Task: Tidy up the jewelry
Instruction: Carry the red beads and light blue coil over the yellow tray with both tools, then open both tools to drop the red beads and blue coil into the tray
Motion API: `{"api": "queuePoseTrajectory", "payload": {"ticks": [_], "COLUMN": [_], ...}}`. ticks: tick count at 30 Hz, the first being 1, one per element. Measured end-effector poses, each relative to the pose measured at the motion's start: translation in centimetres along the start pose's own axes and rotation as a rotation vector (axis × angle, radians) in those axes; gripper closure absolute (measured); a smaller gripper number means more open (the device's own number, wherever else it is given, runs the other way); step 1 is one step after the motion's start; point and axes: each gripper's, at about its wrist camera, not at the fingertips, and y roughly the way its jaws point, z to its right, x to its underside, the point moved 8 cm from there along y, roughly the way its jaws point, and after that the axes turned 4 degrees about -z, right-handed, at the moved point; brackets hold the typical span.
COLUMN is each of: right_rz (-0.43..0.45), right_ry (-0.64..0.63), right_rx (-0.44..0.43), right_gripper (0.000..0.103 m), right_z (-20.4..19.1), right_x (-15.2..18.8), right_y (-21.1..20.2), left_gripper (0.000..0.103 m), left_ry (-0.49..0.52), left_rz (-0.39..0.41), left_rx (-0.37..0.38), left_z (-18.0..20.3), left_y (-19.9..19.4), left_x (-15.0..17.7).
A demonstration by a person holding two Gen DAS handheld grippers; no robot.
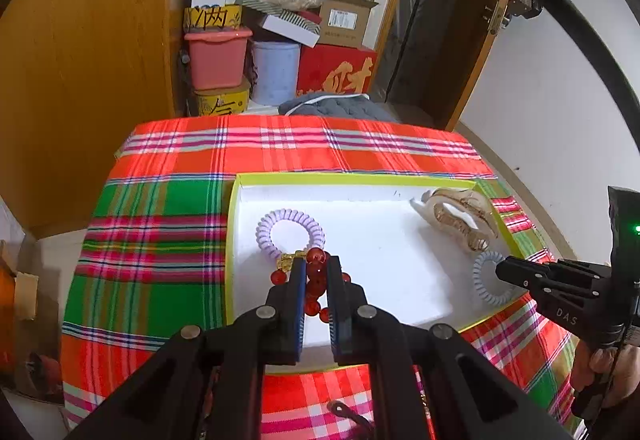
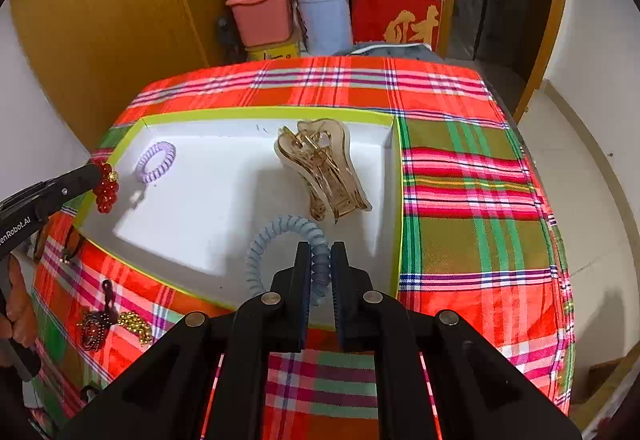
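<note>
A white tray with a lime rim [image 1: 360, 178] [image 2: 256, 113] lies on the plaid tablecloth. My left gripper [image 1: 317, 267] is shut on a red bead bracelet [image 1: 316, 282] with a gold charm, held over the tray's left part; it also shows in the right wrist view [image 2: 106, 186]. My right gripper [image 2: 320, 250] is shut on a pale blue spiral hair tie [image 2: 280, 240] over the tray's near right part; the tie also shows in the left wrist view [image 1: 484, 280]. A purple spiral hair tie [image 1: 290, 232] [image 2: 156, 162] and a translucent gold hair claw [image 1: 460, 220] [image 2: 324, 168] lie in the tray.
Dark and gold bead jewelry [image 2: 114, 324] and a black cord [image 2: 70, 246] lie on the cloth [image 2: 472, 200] in front of the tray's left side. Boxes and bins [image 1: 280, 48] are stacked behind the table, beside a wooden cabinet [image 1: 88, 72].
</note>
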Motion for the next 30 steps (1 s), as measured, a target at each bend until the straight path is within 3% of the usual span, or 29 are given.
{"api": "queuePoseTrajectory", "payload": {"ticks": [6,12,20,23,27,30], "right_rz": [-0.039,-0.072,-0.079,-0.069,-0.049,-0.036], "right_ry": [-0.006,-0.002,-0.002,0.000,0.002,0.002], "right_rx": [0.011,0.026,0.030,0.027,0.008,0.008], "right_gripper": [0.094,0.093,0.093,0.087,0.070,0.069], "right_z": [0.1,0.4,0.4,0.4,0.2,0.2], "right_x": [0.2,0.5,0.4,0.4,0.5,0.5], "right_y": [1.1,1.8,1.9,1.6,1.0,0.5], "left_gripper": [0.093,0.093,0.092,0.092,0.092,0.092], "left_ry": [-0.001,-0.004,-0.022,-0.031,-0.045,-0.060], "left_rz": [-0.033,-0.072,-0.073,-0.072,-0.072,-0.059], "left_rx": [-0.007,-0.064,-0.105,-0.106,-0.105,-0.099], "left_z": [-0.1,-0.7,-1.4,-1.6,-1.7,-1.7], "left_y": [1.4,2.3,2.2,2.1,1.8,1.3], "left_x": [0.3,0.8,0.7,0.7,0.8,0.7]}}
